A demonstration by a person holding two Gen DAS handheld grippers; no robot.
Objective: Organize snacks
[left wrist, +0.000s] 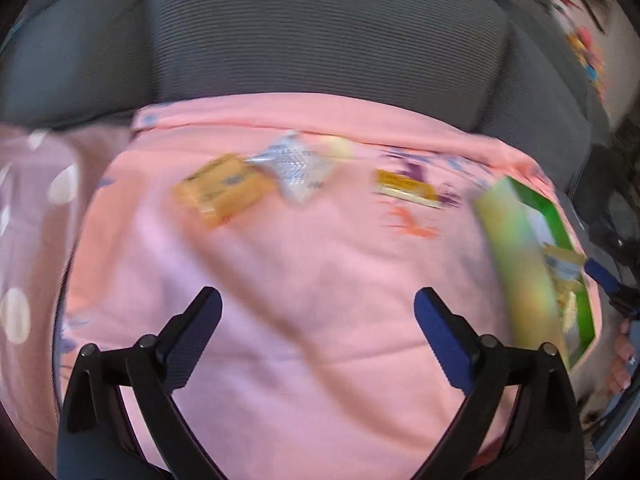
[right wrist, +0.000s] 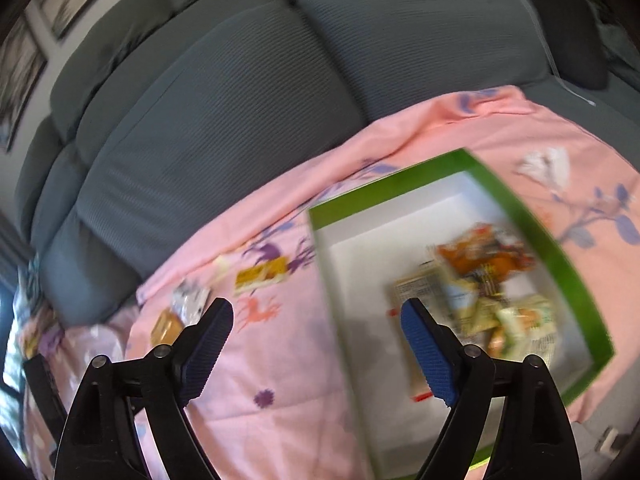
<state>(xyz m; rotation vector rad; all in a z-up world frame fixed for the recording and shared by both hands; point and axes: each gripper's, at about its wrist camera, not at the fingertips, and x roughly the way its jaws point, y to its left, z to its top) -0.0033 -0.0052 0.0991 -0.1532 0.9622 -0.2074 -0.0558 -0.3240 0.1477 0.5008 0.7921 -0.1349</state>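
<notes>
A green box (right wrist: 516,208) with a white inside lies on the pink blanket (right wrist: 280,360), holding several snack packets (right wrist: 488,280). My right gripper (right wrist: 316,316) stands open above the box's left wall, nothing between its fingers. Loose snacks lie further left: a yellow-and-white packet (right wrist: 260,276), a silvery packet (right wrist: 190,300) and an orange one (right wrist: 166,326). In the blurred left wrist view my left gripper (left wrist: 318,306) is open and empty over bare blanket (left wrist: 304,280). Beyond it lie the orange packet (left wrist: 224,190), the silvery packet (left wrist: 296,166) and the yellow packet (left wrist: 408,186). The green box (left wrist: 520,240) is at the right.
A grey sofa back (right wrist: 224,112) rises behind the blanket. A lilac dotted cloth (left wrist: 32,200) lies to the left. A dark cushion (right wrist: 572,32) sits at the far right. A person's hand (left wrist: 624,356) and the other gripper's blue pad (left wrist: 602,274) show at the right edge.
</notes>
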